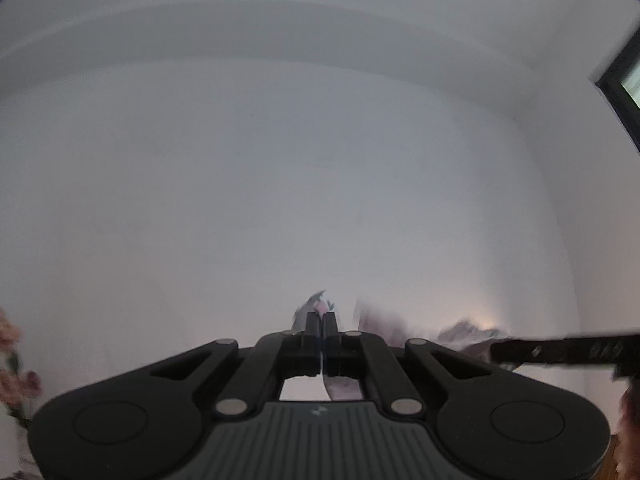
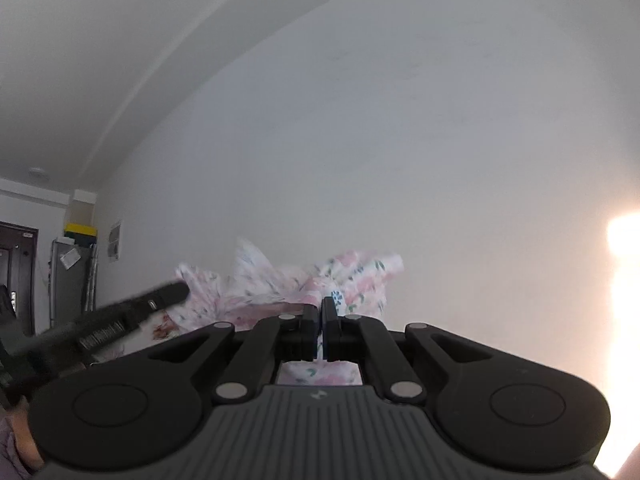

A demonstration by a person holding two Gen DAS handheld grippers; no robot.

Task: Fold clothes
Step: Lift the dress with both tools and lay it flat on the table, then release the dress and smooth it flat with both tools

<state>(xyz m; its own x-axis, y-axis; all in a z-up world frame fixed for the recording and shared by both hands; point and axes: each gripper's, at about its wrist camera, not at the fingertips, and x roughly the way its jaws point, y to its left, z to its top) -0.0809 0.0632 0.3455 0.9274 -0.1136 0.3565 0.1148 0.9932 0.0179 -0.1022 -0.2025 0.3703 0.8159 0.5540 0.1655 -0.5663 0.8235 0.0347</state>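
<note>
A white garment with a pink and green flower print hangs in the air in front of a pale wall, blurred by motion. My right gripper is shut on a bunched edge of it; cloth shows above and beneath the tips. My left gripper is shut on another part of the same garment, with a fold visible below the fingers. Each gripper shows in the other's view: the right one's fingers come in from the right, the left one's fingers from the left. Most of the garment is hidden below the grippers.
Both cameras face a bare white wall and ceiling. A dark window frame is at the right. A brown door and a grey cabinet with a yellow box on top stand at the left. Strong glare at the right.
</note>
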